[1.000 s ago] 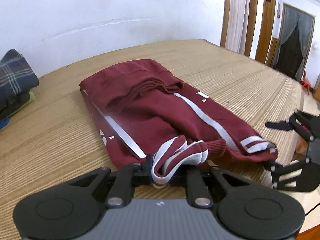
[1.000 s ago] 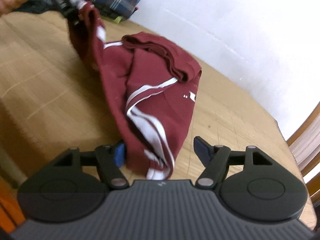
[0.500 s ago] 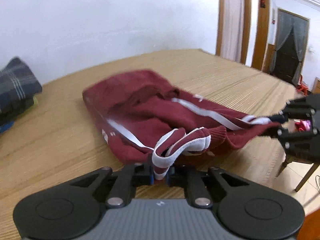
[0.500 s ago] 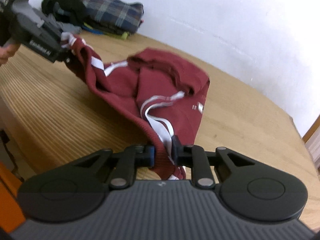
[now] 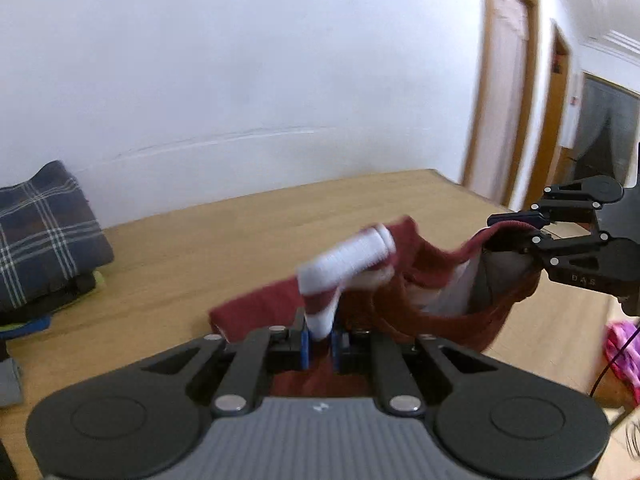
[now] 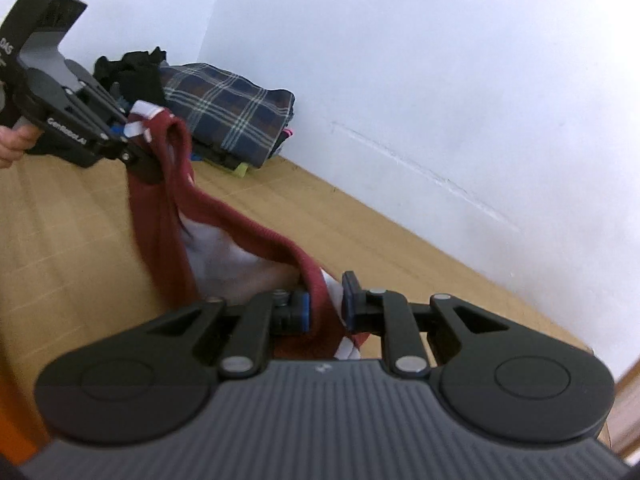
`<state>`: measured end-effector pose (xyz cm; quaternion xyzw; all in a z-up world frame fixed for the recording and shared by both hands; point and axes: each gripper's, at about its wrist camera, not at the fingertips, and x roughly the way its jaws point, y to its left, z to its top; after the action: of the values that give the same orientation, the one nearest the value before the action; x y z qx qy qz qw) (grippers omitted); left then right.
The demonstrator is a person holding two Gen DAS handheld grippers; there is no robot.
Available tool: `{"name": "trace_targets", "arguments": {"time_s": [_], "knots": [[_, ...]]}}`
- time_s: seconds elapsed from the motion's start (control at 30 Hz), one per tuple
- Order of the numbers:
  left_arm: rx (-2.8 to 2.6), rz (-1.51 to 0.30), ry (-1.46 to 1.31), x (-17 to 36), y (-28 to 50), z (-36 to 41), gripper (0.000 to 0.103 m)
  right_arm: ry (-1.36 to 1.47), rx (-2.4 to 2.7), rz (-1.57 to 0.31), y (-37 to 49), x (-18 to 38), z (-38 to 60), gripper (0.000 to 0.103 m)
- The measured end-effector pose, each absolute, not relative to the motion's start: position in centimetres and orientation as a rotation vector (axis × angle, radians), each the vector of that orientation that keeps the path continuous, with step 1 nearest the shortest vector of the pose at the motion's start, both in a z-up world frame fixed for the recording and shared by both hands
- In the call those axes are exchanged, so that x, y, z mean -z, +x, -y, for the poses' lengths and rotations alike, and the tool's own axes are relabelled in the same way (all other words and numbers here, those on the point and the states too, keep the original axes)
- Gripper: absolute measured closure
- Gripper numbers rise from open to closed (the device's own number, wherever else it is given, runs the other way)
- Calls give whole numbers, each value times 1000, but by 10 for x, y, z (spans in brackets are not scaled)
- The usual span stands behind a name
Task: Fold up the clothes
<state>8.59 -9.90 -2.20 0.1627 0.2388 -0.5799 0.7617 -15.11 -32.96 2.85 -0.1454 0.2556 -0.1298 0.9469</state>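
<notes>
The maroon trousers [image 5: 404,304] with white stripes hang lifted between both grippers above the straw-matted table [image 5: 224,240]. My left gripper [image 5: 320,344] is shut on a white-and-maroon ribbed cuff [image 5: 348,260]. The right gripper [image 5: 514,232] shows at the right of the left wrist view, pinching the other cuff. In the right wrist view my right gripper [image 6: 326,312] is shut on the maroon cloth [image 6: 248,232], which sags across to the left gripper [image 6: 120,136] at upper left, held by a hand [image 6: 16,144].
A folded dark plaid garment [image 5: 44,236] tops a stack of clothes [image 6: 224,112] at the table's far side by the white wall. Wooden doors [image 5: 508,92] stand to the right. Something pink [image 5: 624,352] lies on the floor beyond the table edge.
Both grippers have risen and pulled the trousers up off the table. The right gripper, open around the cuff a second ago, has shut on it.
</notes>
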Motion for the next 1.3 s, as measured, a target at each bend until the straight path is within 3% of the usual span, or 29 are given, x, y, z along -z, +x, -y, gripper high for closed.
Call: {"name": "trace_targets", "arguments": {"time_s": [0.13, 0.37, 0.43, 0.57, 0.6, 0.67, 0.83, 1.07, 1.1, 1.13, 1.3], "knots": [[1179, -567, 374, 38, 130, 159, 92, -266, 218, -557, -90, -1, 381, 84], [1042, -740, 454, 111, 182, 228, 89, -165, 117, -634, -3, 71, 442, 84], [1019, -784, 451, 127, 186, 232, 85, -101, 93, -651, 9, 84, 451, 77], [1000, -783, 426, 133, 185, 228, 85, 141, 98, -570, -13, 69, 478, 46], [1001, -786, 416, 132, 186, 227, 84, 211, 97, -522, -27, 61, 485, 34], [997, -796, 401, 132, 187, 227, 84, 325, 107, -427, -57, 52, 496, 22], [977, -809, 392, 130, 185, 228, 83, 463, 204, -411, -96, 74, 518, 18], [1021, -898, 200, 132, 197, 214, 85, 640, 72, -472, -57, 128, 513, 23], [1025, -913, 165, 133, 201, 212, 86, 689, 62, -467, -50, 135, 513, 46], [1024, -913, 145, 133, 203, 210, 87, 733, 44, -468, -46, 139, 513, 80], [974, -811, 176, 119, 193, 209, 90, 725, 139, -366, -57, 118, 495, 85]]}}
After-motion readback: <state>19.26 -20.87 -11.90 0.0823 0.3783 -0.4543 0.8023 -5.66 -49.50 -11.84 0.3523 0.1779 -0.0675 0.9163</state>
